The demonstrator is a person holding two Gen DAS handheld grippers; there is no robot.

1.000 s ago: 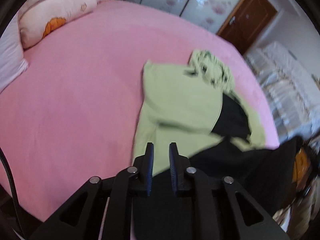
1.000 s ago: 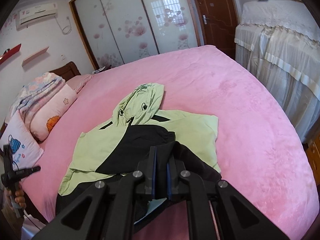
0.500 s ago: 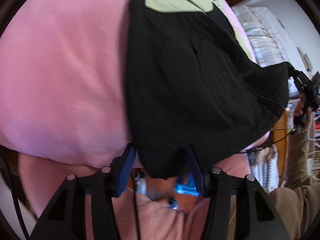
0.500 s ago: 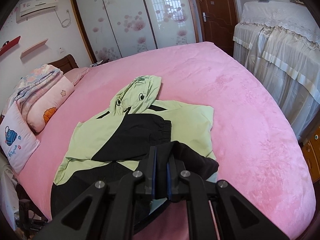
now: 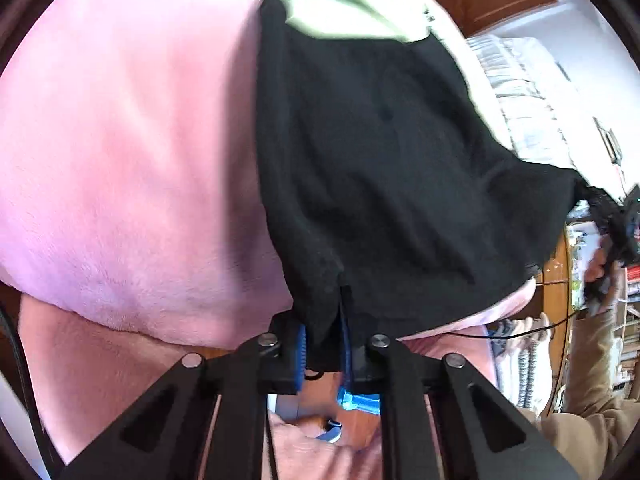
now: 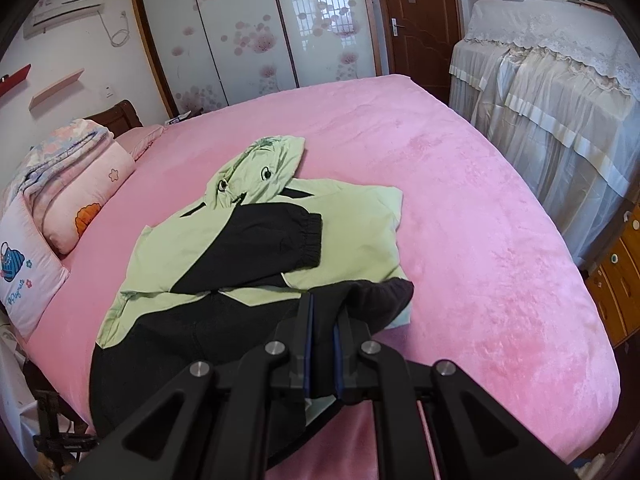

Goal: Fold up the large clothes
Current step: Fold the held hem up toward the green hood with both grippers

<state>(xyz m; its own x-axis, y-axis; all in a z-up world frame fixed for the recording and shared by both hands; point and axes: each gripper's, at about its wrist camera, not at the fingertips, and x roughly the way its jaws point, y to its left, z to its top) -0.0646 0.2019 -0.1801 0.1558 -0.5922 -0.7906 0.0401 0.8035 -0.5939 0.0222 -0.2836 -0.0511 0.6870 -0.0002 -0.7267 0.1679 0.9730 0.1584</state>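
plush pink bedspread (image 6: 460, 208), crumpled hoodie (image 6: 352, 236)

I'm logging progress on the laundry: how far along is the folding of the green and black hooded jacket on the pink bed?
Done: one black sleeve lies folded across the green and black hooded jacket. In hand: the left gripper, jaws just closed, and the right gripper each pinch the black hem. Left: folding the hem up; the hood lies flat.

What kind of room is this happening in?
Almost certainly a home bedroom. A large bed with a pink cover fills the view, pillows are stacked at its head, and a sliding-door wardrobe with flower patterns stands behind it.
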